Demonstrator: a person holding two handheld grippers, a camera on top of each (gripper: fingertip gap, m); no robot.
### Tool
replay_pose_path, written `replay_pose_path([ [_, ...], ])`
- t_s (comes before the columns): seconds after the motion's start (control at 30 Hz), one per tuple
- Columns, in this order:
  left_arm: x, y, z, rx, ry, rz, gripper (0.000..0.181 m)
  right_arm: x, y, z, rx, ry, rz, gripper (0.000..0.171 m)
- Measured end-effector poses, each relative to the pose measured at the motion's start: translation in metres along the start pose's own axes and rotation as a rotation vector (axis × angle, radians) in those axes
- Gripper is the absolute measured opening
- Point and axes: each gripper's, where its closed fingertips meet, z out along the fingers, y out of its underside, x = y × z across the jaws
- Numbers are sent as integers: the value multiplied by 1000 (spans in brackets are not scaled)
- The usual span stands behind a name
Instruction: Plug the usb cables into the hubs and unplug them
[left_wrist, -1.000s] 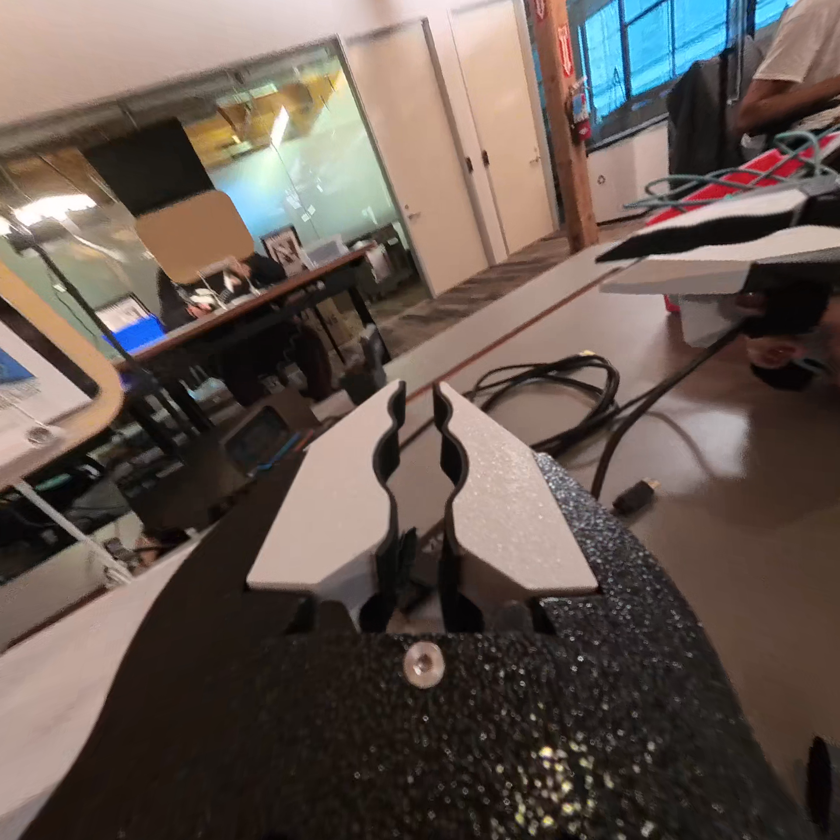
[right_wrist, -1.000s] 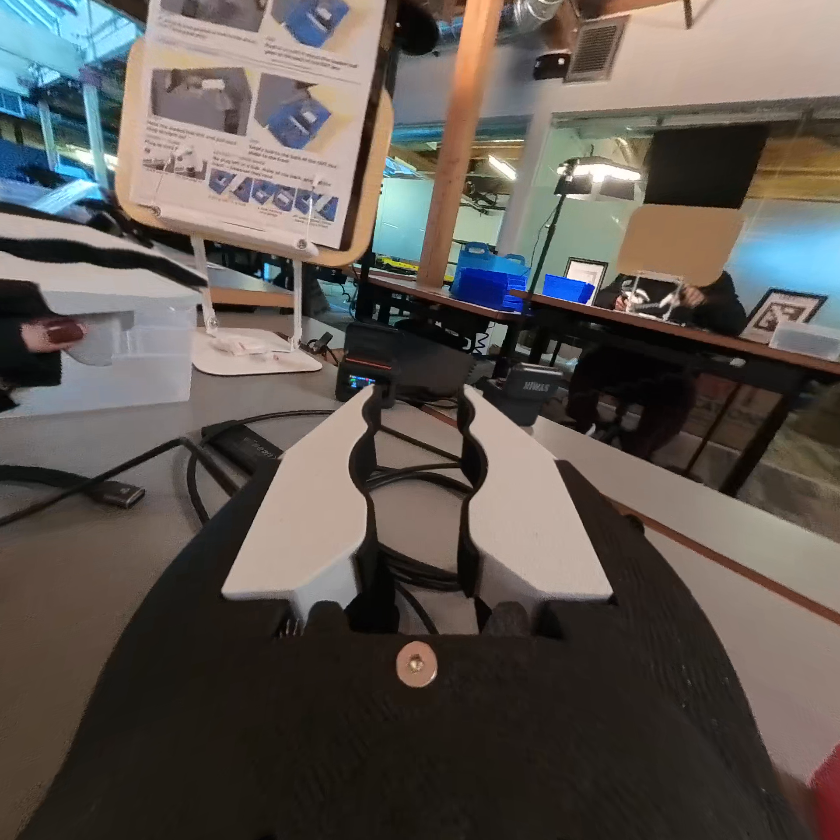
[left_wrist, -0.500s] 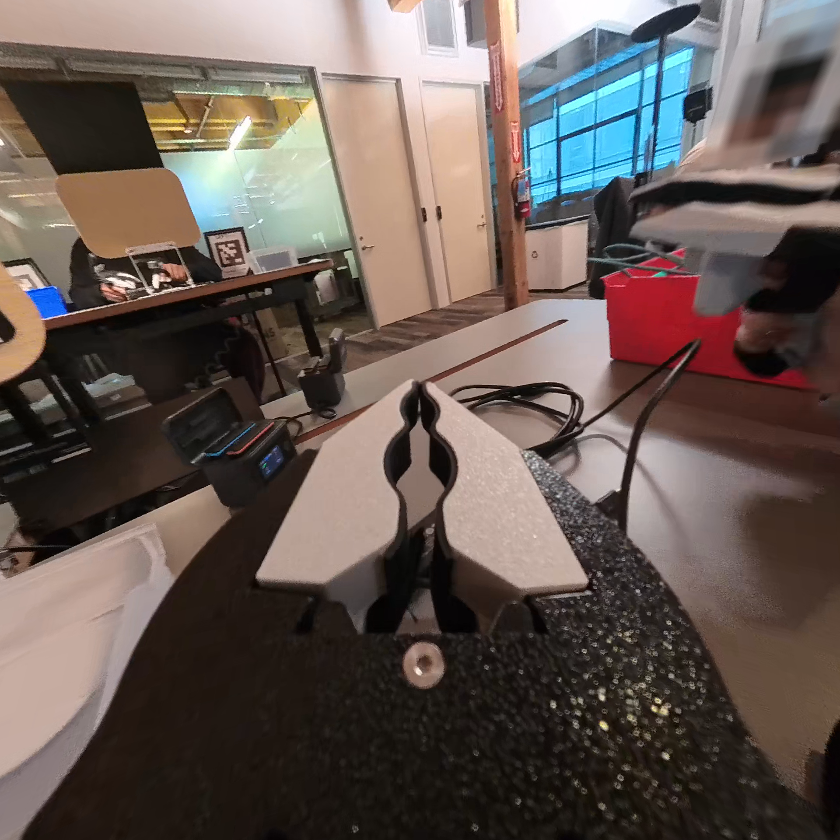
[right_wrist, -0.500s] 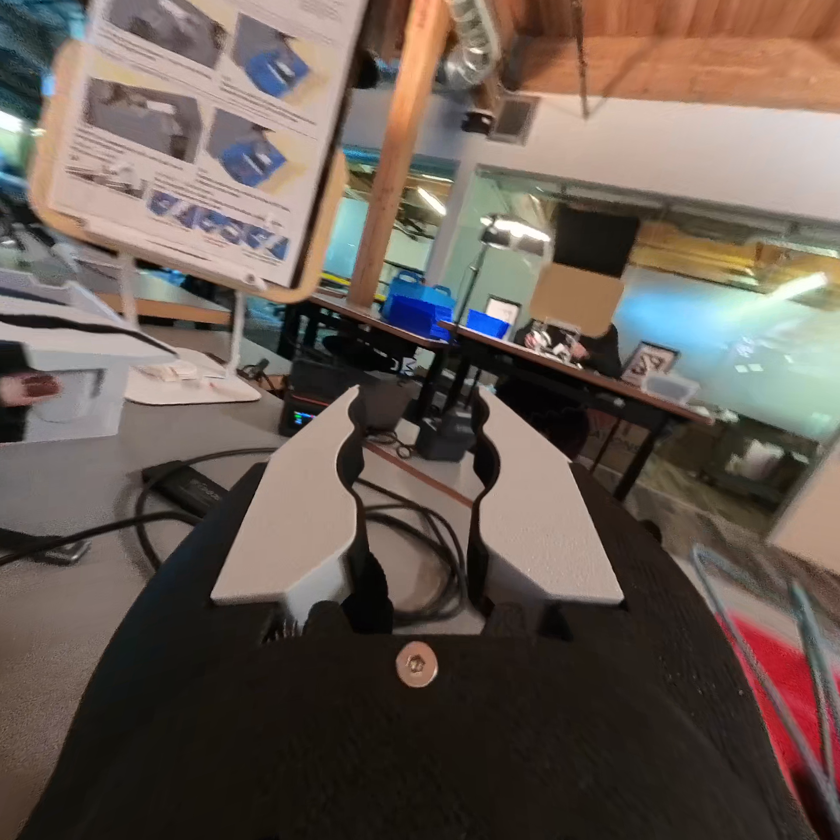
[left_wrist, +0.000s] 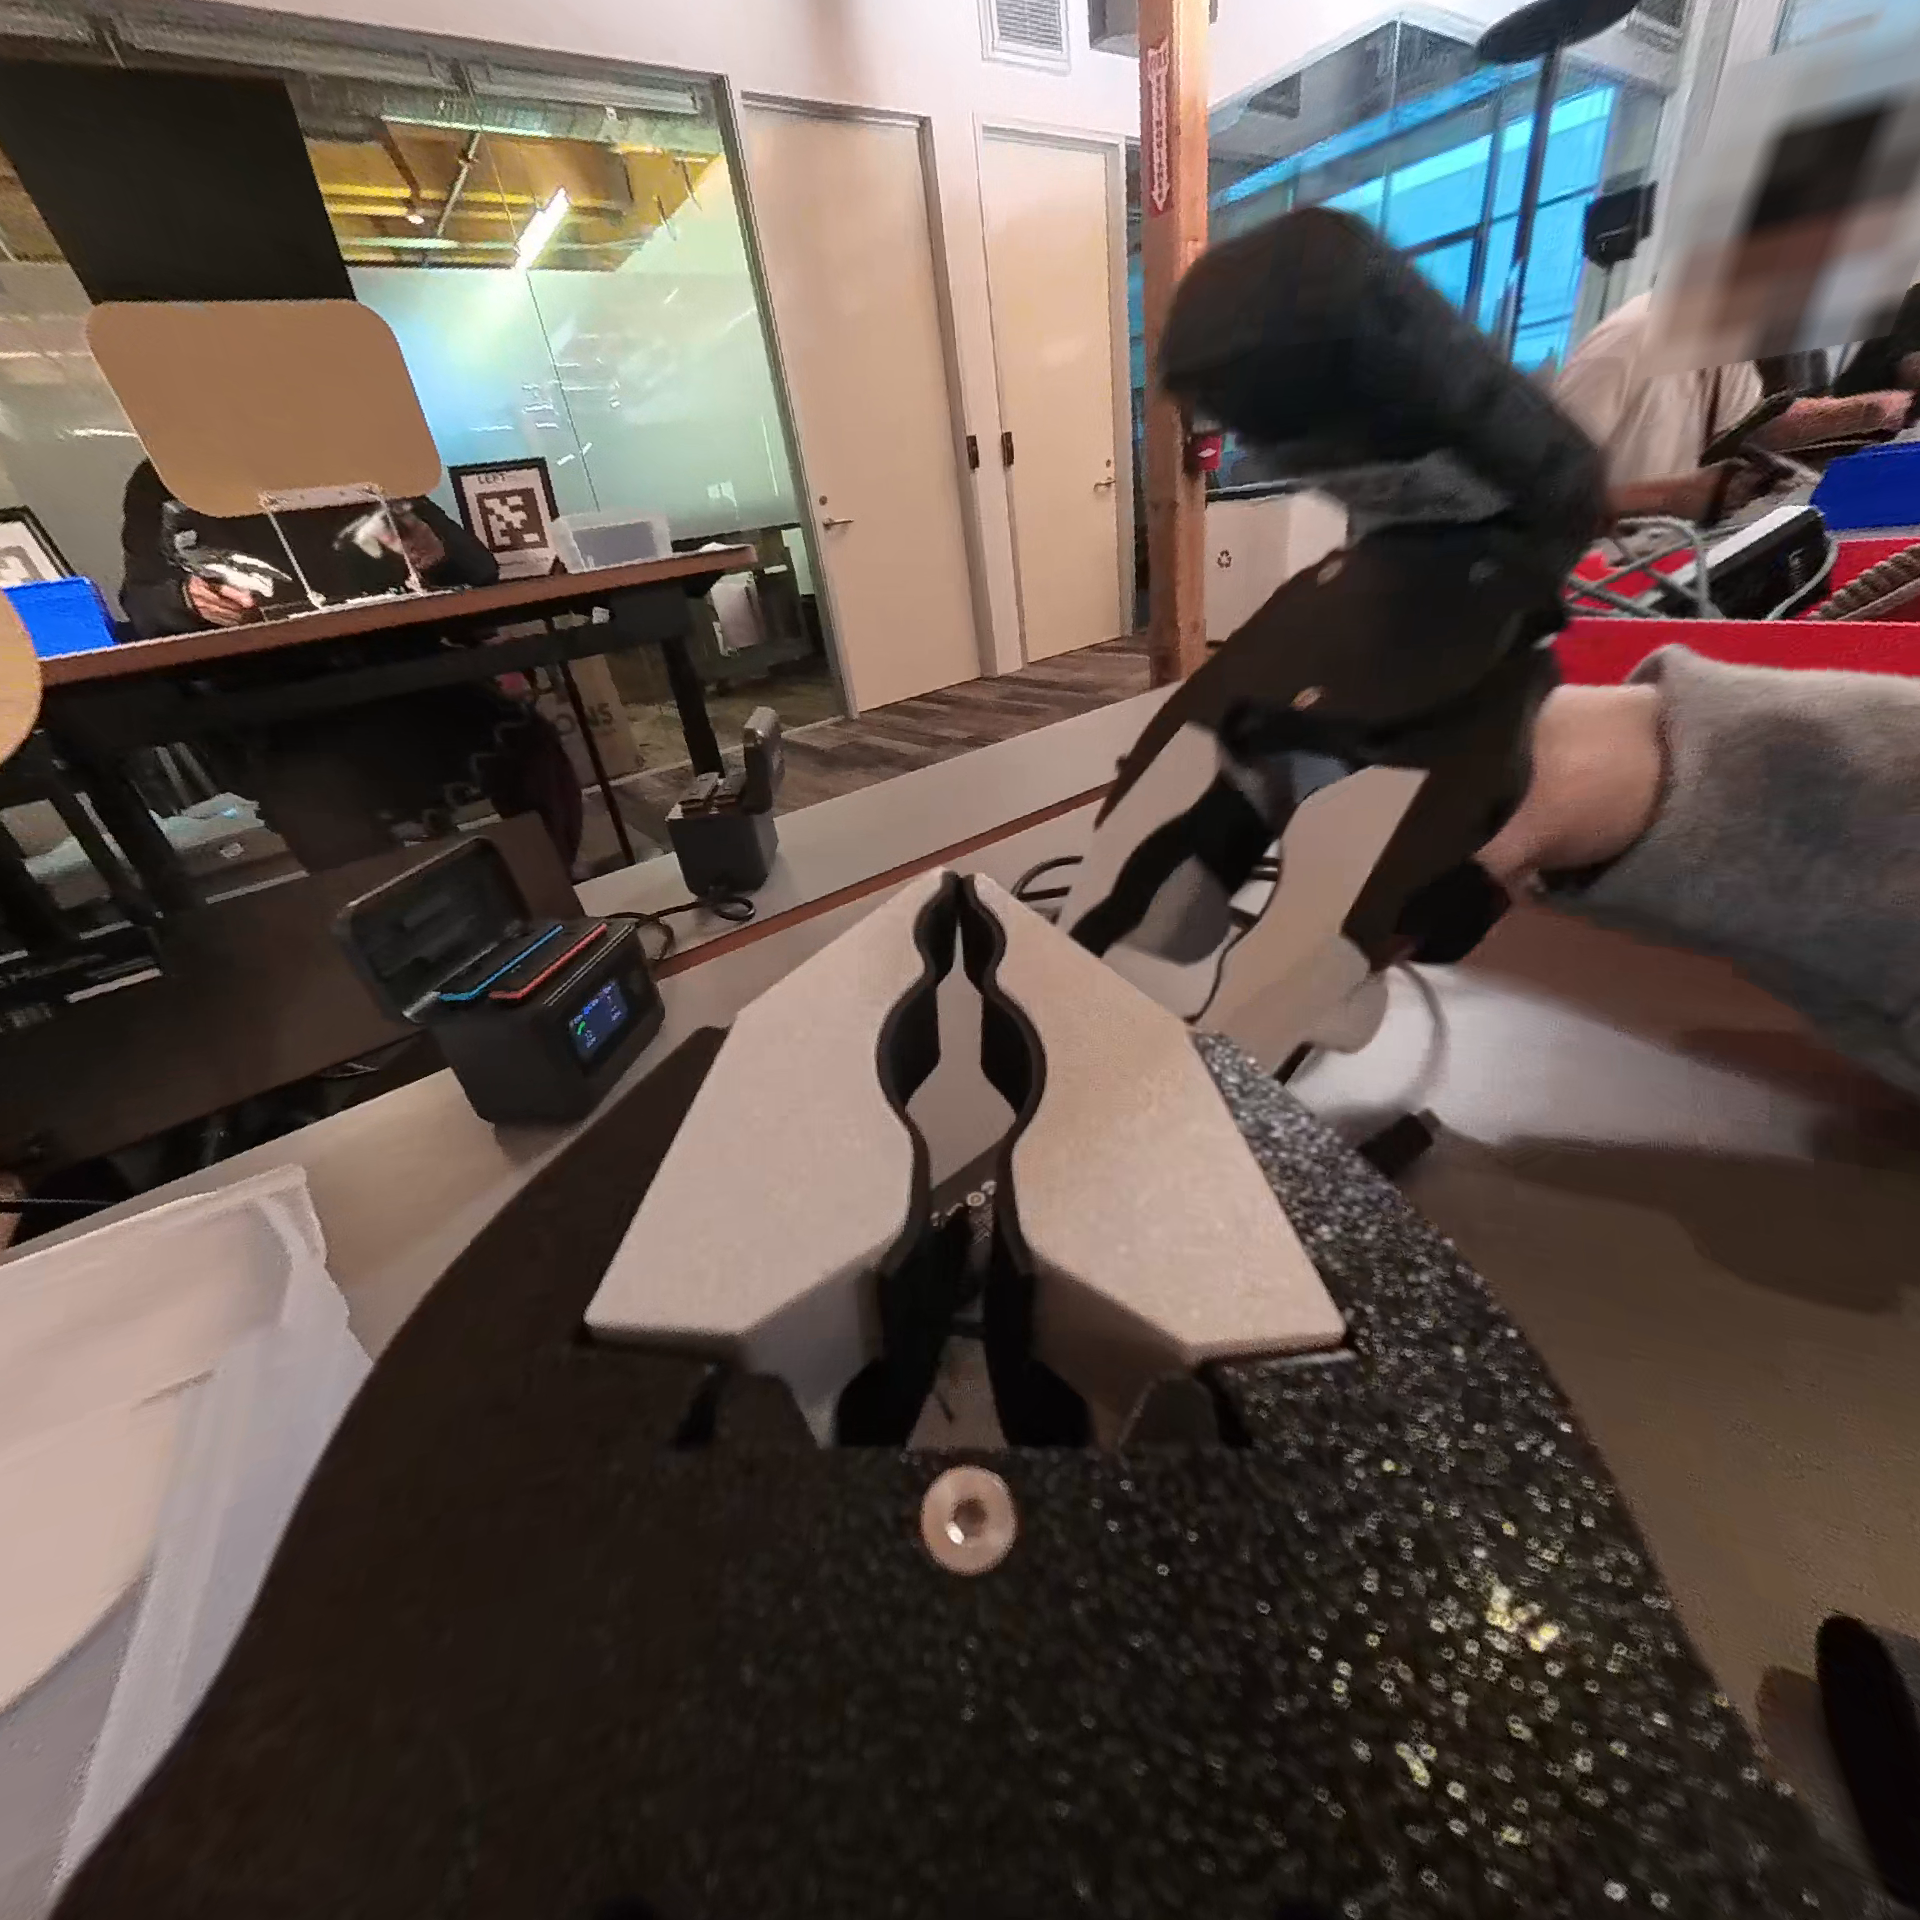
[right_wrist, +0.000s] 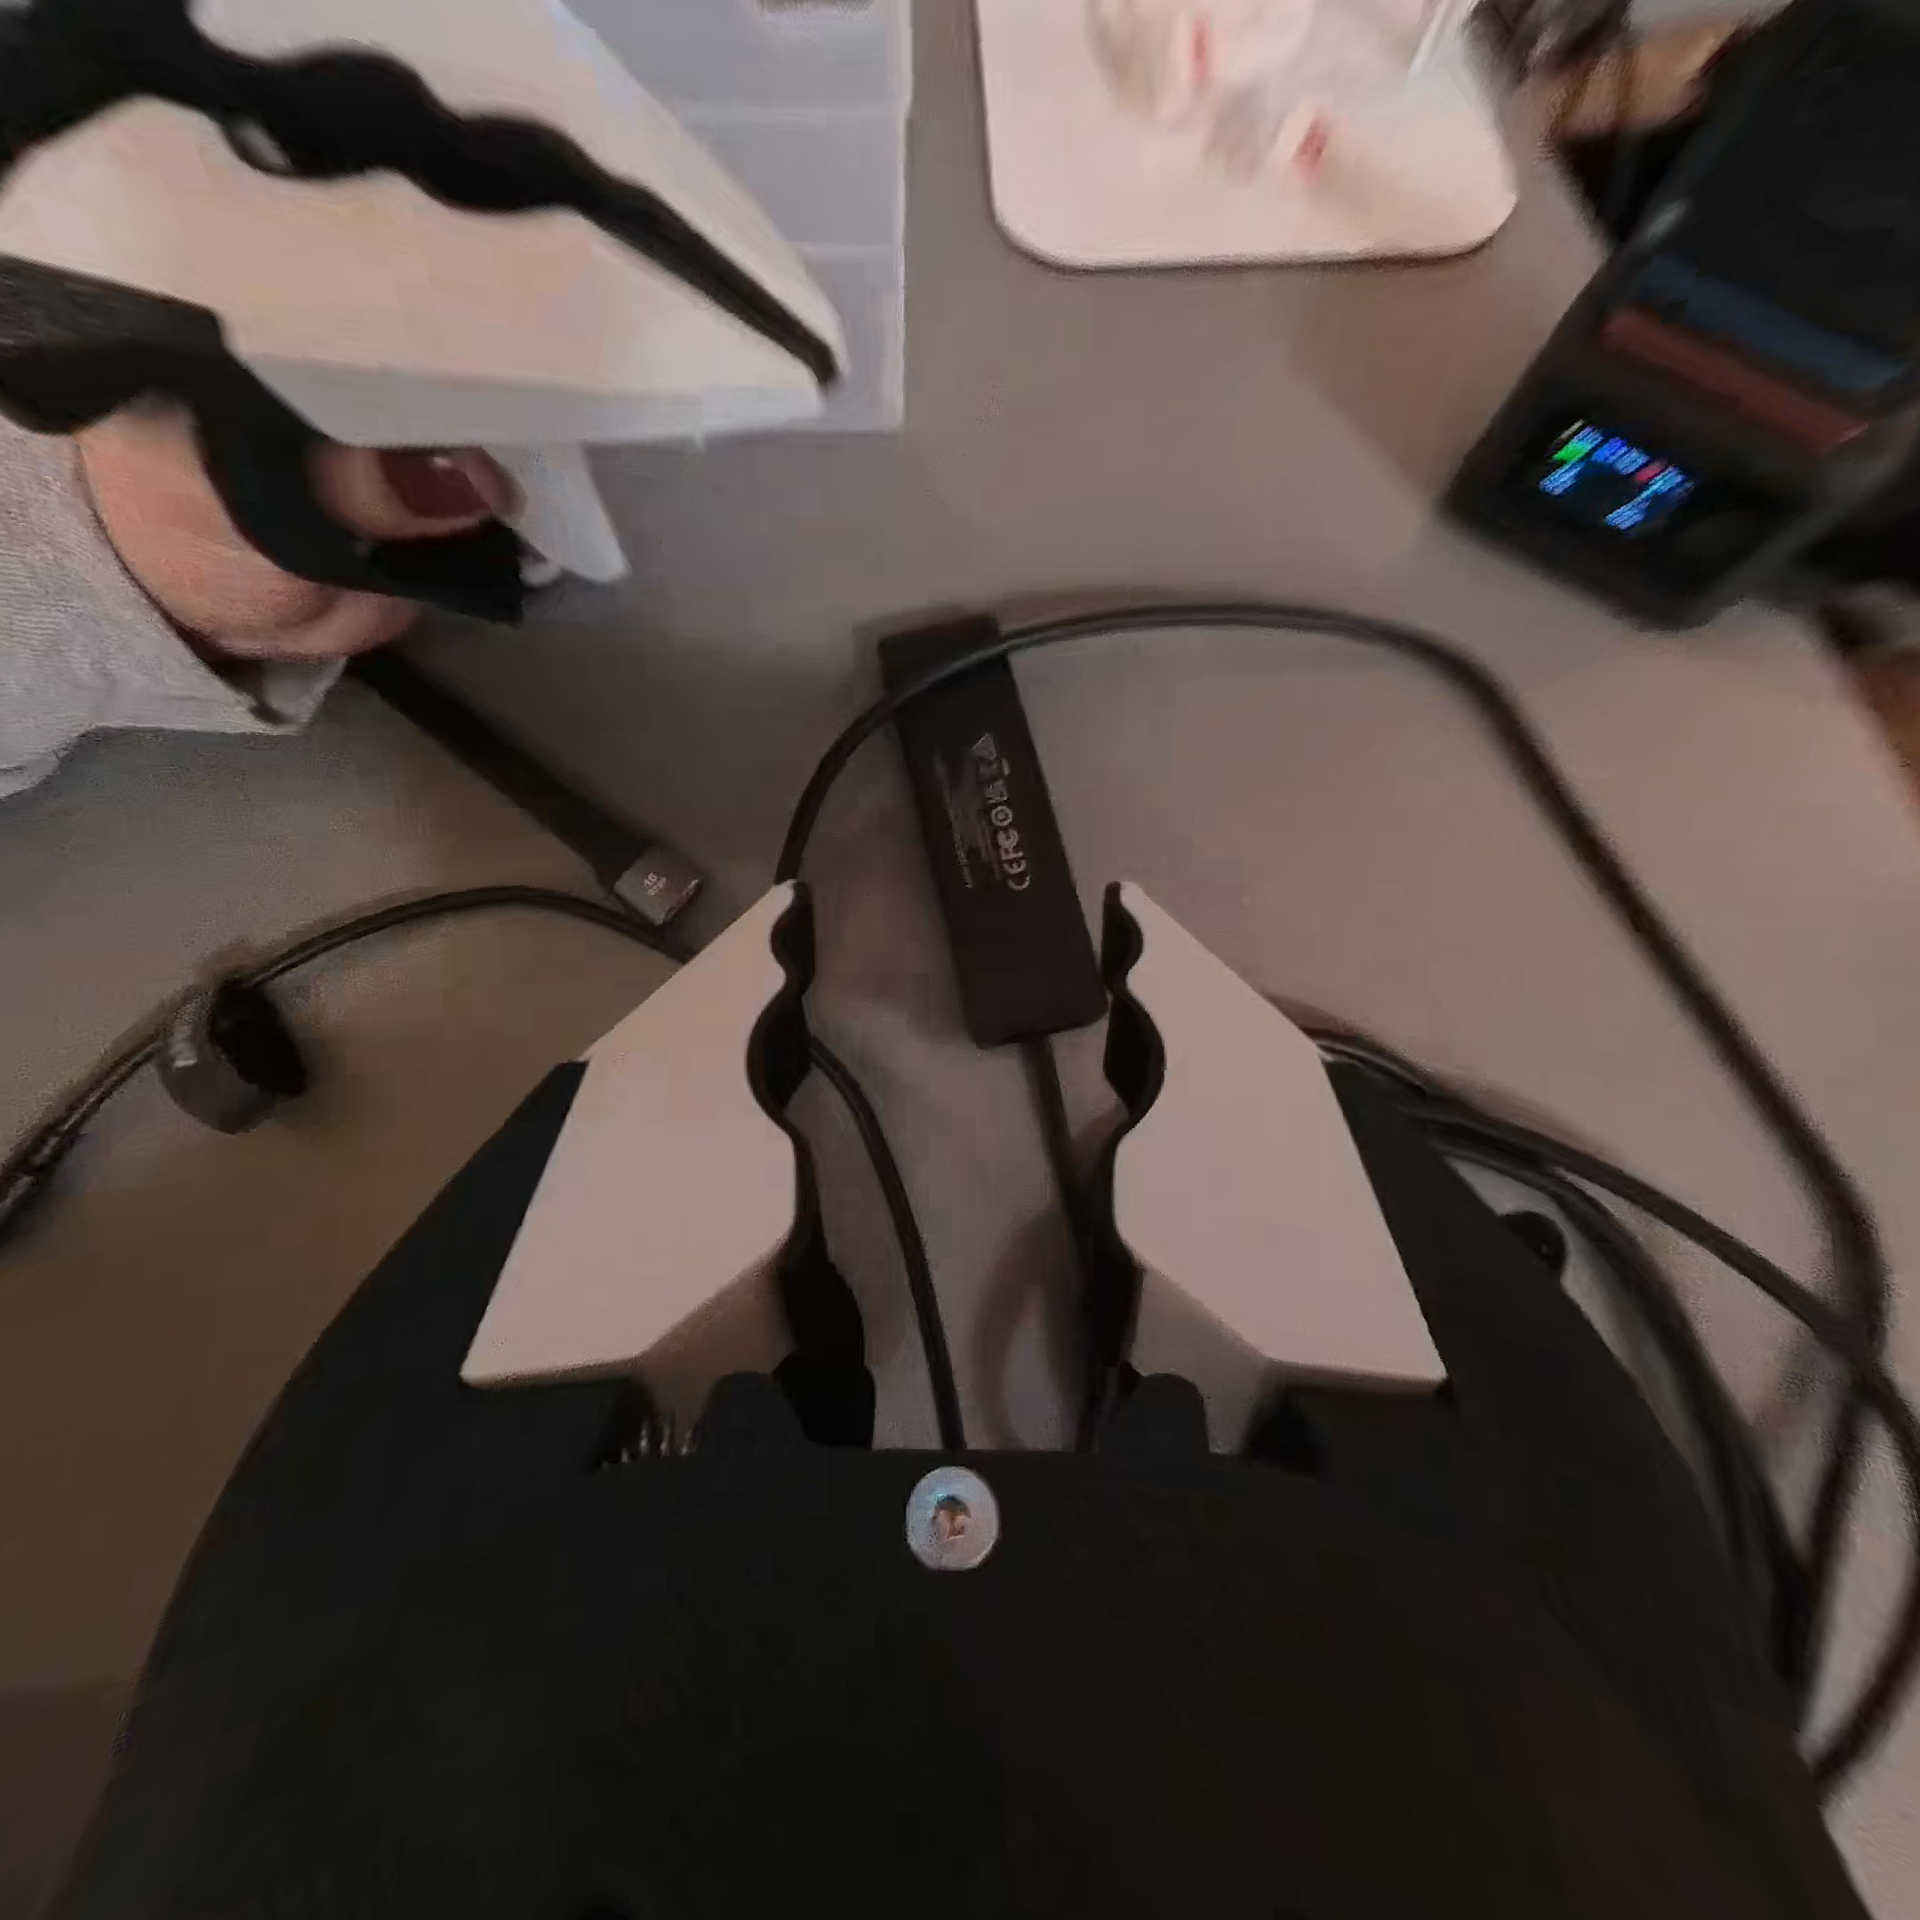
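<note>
In the right wrist view I look straight down at the table. My right gripper is open, and the near end of a flat black USB hub lies between its fingertips, below them. The hub's black cable loops around to the right. A loose USB plug with a silver tip lies left of the hub, and a second connector lies farther left. My left gripper is shut and empty, held level above the table; it also shows at the upper left of the right wrist view.
A black charger case with a lit screen stands near the table's far edge, also in the right wrist view. A white box sits at the left, a red bin at the right, and a white stand base beyond the hub. The left gripper's tips are roughly 8 cm from the right gripper's. The black charger case lies around 15 cm away from my right fingertips. Seen from the right wrist view as well.
My right gripper has tipped from facing across the room to pointing down over the hub, and its jaws have opened wider. My left gripper has closed and turned right.
</note>
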Motion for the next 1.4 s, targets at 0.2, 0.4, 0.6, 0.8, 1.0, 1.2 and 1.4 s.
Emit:
replay_pose_path([
  [0.2,-2,0,0,-8,-5,7,0,13,26,26,-106,-19,19,55],
  [0.4,0,-3,-3,1,5,27,0,17,30,25,-115,-2,9,40],
  [0.6,30,30,6,-195,187,152,26,15,40,6,-127,-136,274,31],
  [0.8,41,61,12,-362,188,451,61,9,39,-19,0,-325,456,32],
  [1.0,49,49,11,-284,208,517,60,-14,42,-42,-15,-469,448,31],
  [1.2,64,63,5,-341,307,602,58,-37,52,-57,-65,-584,471,31],
  [1.4,99,64,-2,-284,447,711,37,-58,49,-72,-62,-736,509,31],
])
